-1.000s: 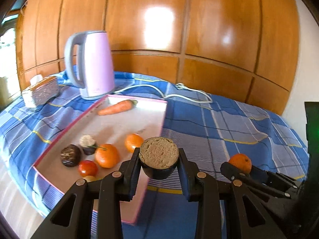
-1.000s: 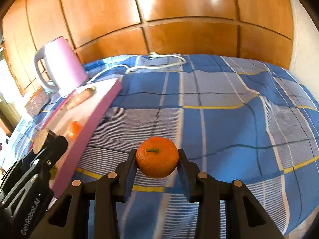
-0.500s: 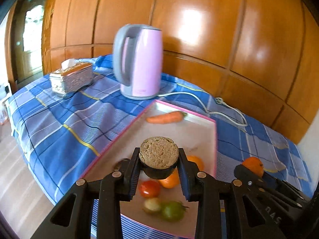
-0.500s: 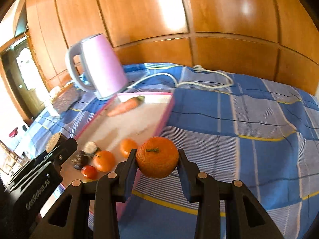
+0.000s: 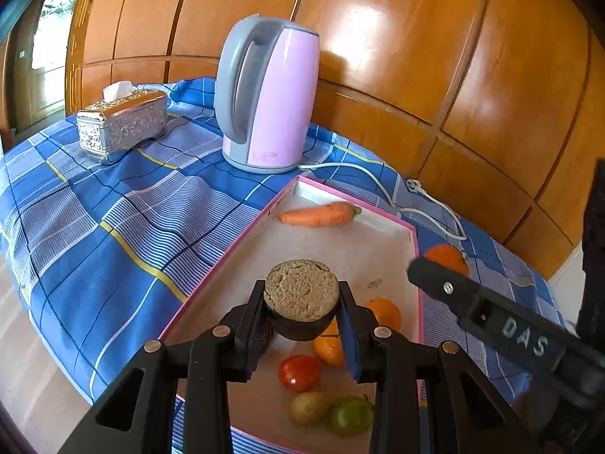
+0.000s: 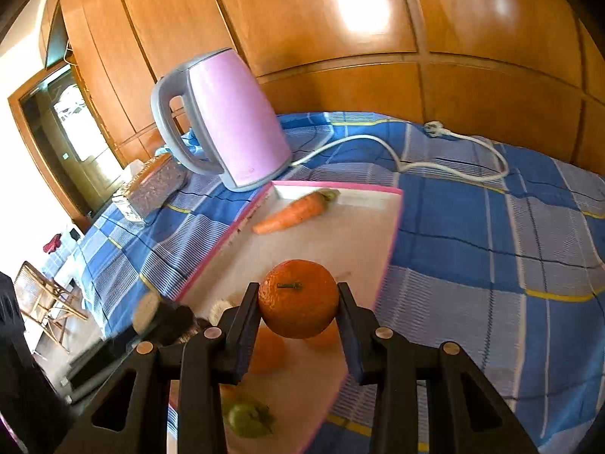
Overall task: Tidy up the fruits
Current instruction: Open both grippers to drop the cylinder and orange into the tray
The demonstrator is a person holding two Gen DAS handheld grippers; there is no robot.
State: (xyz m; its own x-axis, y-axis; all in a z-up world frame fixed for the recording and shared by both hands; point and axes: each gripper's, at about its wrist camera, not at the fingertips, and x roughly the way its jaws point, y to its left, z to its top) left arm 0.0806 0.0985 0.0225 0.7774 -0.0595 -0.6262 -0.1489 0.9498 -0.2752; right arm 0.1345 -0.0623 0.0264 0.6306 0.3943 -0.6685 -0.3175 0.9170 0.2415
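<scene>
Both claws are loaded and hanging over the near half of the pink-rimmed tray point(image 5: 413, 249). The left claw point(image 5: 301, 312) is clamped on a dark halved fruit point(image 5: 301, 299) with a tan, grainy cut face turned up, held clear above the tray floor. The right claw point(image 6: 298, 312) pinches an orange point(image 6: 298, 298), stem upward, also off the surface; in the left wrist view it shows as a blurred black finger reaching in past the tray's right rim, the orange just beyond it.

The tray lies on a blue checked cloth over the counter point(image 5: 113, 219). A carrot point(image 5: 317, 215) lies across its far end, close to the far wall. The middle stretch of the tray floor is bare. The near end is crowded: two more oranges point(image 5: 383, 312), a red tomato point(image 5: 300, 372), a small yellowish pear point(image 5: 308, 406) and a green fruit point(image 5: 349, 416) touching it near the front rim.

Just past the tray's far left corner stands a lilac kettle point(image 5: 266, 94), its white cord point(image 6: 397, 155) trailing across the cloth behind the tray. A silver tissue box point(image 5: 121, 125) sits well to the left of the kettle. Right of the tray the cloth lies open up to the wood-panelled wall point(image 6: 340, 19), which closes the counter's far side.
</scene>
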